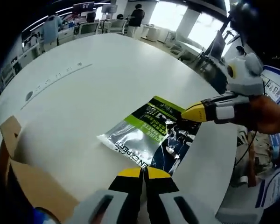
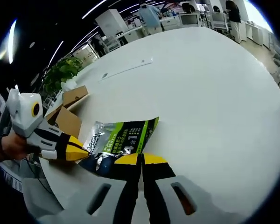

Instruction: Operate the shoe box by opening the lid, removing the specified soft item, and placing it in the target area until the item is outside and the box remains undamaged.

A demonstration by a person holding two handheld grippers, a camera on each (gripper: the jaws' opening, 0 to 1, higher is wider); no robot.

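The left gripper [image 1: 143, 171], its yellow-tipped black jaws pressed together with nothing between them, is hovering at the near edge of a glossy foil pouch [image 1: 151, 137] lying flat on the tabletop [image 1: 107, 70]; in the right gripper view it [image 2: 81, 151] is coming in from the left, held in a person's hand [image 2: 11, 144], its yellow tip touching the pouch's silver end. The right gripper [image 2: 141, 159] is likewise showing closed jaws, their tips sitting on or just over the dark end of the pouch [image 2: 119, 142]; whether they are pinching the foil cannot be told. In the left gripper view this right gripper [image 1: 192, 113] is reaching in from the right, gripped by a hand [image 1: 266, 114], its tip meeting the pouch's far corner. The pouch is a crinkled, soft rectangular sachet, silver at one end, lime green across the middle and black with white print at the other, resting outside the box near the table's rounded edge. The shoe box [image 1: 23, 182] is plain brown cardboard with its flaps [image 2: 70, 109] standing open, sitting at the table's edge just beside the pouch. The tabletop is smooth, matte white and broadly curved. Beyond it, people [image 1: 136, 17] are standing among desks and chairs in a bright office.
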